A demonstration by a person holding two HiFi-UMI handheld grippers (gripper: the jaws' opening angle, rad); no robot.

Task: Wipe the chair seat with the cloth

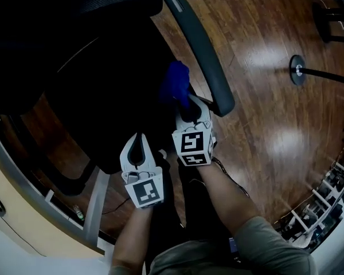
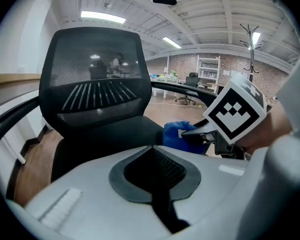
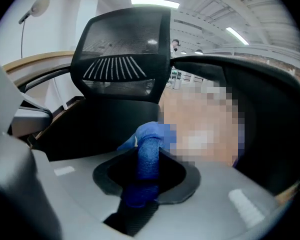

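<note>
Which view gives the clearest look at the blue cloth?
The right gripper view: the blue cloth sits close up, pinched in the right hand-held gripper. The head view shows only a dim blue bunch at the chair seat's edge; the left gripper view shows it sideways at that gripper's tip.

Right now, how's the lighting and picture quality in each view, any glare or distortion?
Head view: dim, chair seat nearly black, glare patches on the wooden floor. Left gripper view: bright ceiling lights, fisheye bending at edges. Right gripper view: the cloth close and soft, mosaic patch beside it.
</note>
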